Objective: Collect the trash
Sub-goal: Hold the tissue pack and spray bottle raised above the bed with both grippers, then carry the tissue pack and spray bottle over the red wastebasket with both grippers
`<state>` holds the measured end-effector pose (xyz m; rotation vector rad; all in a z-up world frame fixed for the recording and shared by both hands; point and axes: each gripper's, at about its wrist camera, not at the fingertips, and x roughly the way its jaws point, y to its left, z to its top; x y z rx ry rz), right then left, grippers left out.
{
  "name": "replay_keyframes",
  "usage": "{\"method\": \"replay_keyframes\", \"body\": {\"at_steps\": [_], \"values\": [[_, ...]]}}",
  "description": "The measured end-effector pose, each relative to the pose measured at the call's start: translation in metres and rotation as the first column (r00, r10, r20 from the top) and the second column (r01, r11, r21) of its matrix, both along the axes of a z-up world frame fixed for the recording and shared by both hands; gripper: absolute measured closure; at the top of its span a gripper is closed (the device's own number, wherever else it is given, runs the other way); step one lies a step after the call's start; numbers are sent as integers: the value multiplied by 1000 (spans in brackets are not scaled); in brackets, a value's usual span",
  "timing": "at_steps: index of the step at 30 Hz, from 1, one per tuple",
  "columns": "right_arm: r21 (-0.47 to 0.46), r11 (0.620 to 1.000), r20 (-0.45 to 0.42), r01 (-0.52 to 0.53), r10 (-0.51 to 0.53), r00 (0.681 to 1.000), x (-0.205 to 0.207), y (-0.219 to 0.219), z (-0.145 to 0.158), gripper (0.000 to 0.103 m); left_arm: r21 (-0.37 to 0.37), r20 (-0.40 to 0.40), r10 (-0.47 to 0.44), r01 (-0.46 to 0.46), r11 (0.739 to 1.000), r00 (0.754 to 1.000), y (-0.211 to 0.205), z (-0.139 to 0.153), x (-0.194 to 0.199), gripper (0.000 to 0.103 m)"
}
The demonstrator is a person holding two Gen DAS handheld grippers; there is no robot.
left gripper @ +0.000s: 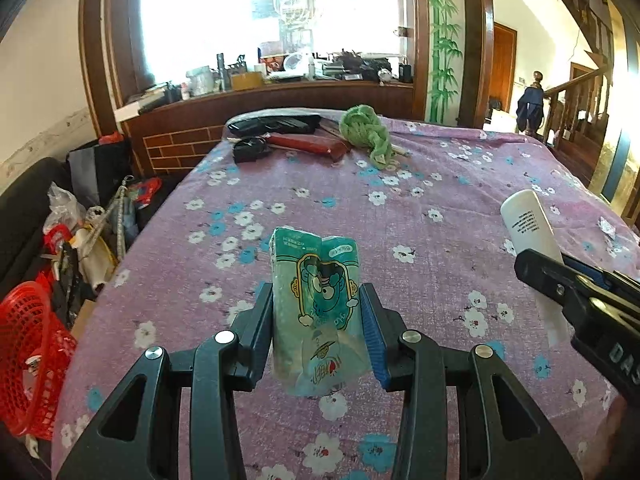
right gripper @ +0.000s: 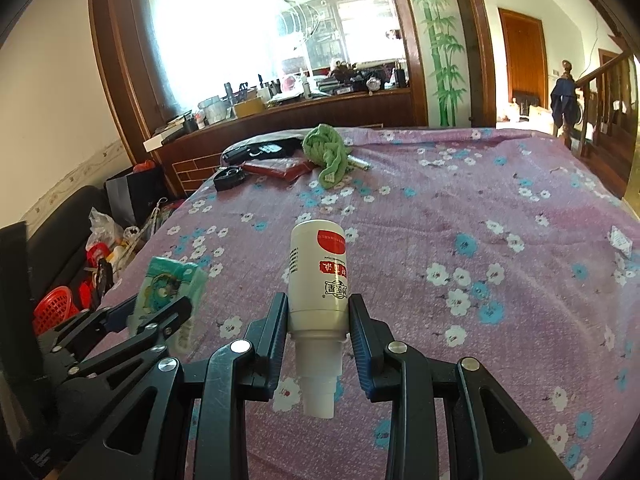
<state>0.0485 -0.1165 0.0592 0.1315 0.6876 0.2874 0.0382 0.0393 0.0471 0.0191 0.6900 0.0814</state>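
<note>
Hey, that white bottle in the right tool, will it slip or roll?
The white bottle looks smooth and round, so it may slip in the right tool. Held neck-down, probably empty and light. Laid on the tablecloth, it would likely roll.

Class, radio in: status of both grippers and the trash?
Left gripper shut on tissue pack. Right gripper shut on white bottle. Both held above the floral tablecloth.

One tissue packet (left gripper: 320,304); one white bottle (right gripper: 318,276); one green cloth (left gripper: 366,132); one red basket (left gripper: 28,356).
</note>
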Motion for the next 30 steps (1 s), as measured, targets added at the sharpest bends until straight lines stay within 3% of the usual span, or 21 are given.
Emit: {"method": "replay_keyframes", "body": {"at_steps": [6, 17, 30], "values": [[77, 997, -57, -31, 36, 998, -9, -2, 4, 70, 41, 40, 6, -7, 999, 999, 1, 19, -42, 63], [84, 990, -19, -115, 117, 993, -76, 22, 26, 70, 52, 129, 53, -61, 997, 990, 29, 46, -116, 63], [38, 975, 6, -220, 220, 976, -107, 72, 43, 70, 5, 163, 143, -145, 989, 976, 81, 57, -146, 63]]}}
